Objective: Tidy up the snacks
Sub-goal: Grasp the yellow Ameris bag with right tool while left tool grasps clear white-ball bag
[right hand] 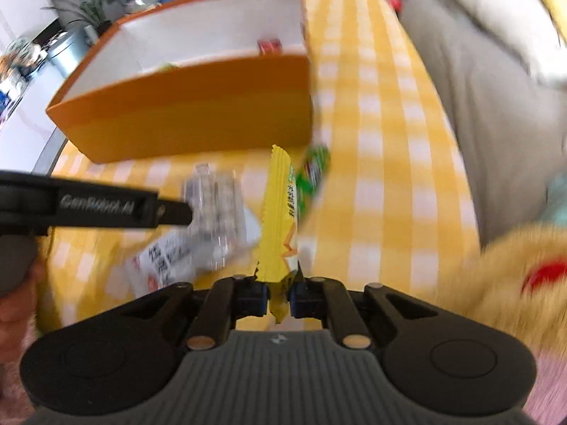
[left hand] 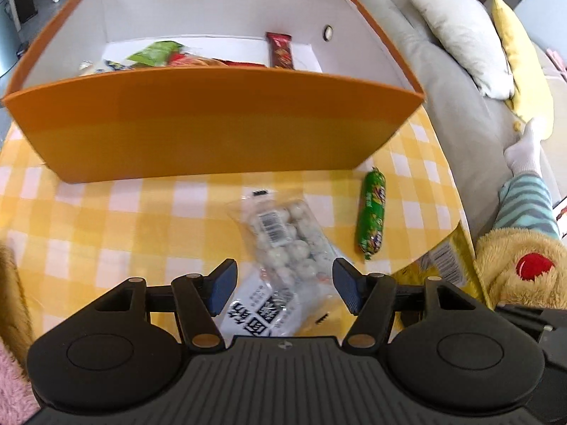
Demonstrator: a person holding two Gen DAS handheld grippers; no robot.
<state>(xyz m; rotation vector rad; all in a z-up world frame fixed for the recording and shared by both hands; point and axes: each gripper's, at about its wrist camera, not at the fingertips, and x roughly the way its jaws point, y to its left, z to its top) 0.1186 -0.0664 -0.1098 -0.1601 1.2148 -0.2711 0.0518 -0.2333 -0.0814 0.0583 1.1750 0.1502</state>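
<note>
1. The right hand-held gripper (right hand: 280,299) is pinched tight on the crimped end of a yellow snack packet (right hand: 280,212), which hangs clear of the worktop (right hand: 382,163) with its long axis running straight away from the jaws.
2. The orange box (left hand: 212,124) stands ahead and to the left of that packet; its near wall is tall, so I'd judge the packet has to be carried up and over the rim before it is let go.
3. Inside the box, several snacks crowd the left part, and a red bar (left hand: 281,51) leans by the far wall; the right part looks freer.
4. The left hand-held gripper (left hand: 281,288) is spread wide, holding nothing, poised just over a clear bag of pale round sweets (left hand: 283,244) that lies lengthwise between its fingers.
5. A green sausage-shaped snack (left hand: 371,216) lies just right of the bag, its long axis pointing at the box corner.
6. The worktop's right edge is near; a sofa sits beyond.
</note>
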